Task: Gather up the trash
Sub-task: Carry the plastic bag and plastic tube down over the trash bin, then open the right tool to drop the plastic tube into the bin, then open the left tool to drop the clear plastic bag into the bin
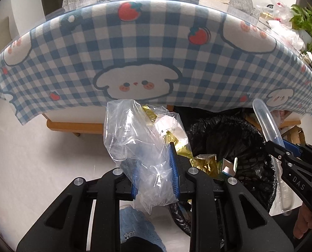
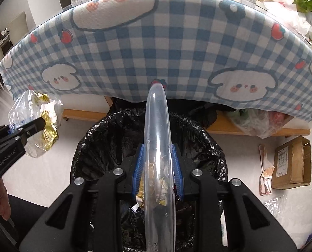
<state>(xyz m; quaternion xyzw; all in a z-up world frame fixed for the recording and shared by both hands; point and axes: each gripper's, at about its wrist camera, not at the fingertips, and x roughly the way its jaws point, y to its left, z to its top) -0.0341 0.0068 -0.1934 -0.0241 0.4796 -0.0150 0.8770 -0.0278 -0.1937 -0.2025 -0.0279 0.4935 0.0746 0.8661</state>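
My left gripper is shut on a clear plastic bag with gold foil wrappers bunched in it, held above the floor just left of the black-lined trash bin. My right gripper is shut on a clear plastic lid held on edge over the bin's opening. The lid also shows in the left wrist view beside the right gripper. The left gripper and its bag show at the left of the right wrist view. Gold foil and a small carton lie inside the bin.
A table with a blue checked tablecloth hangs just behind the bin. A cardboard box and paper scraps lie on the floor to the right. Plastic bags sit on the table's lower shelf. More bags and a plant are on the table's right end.
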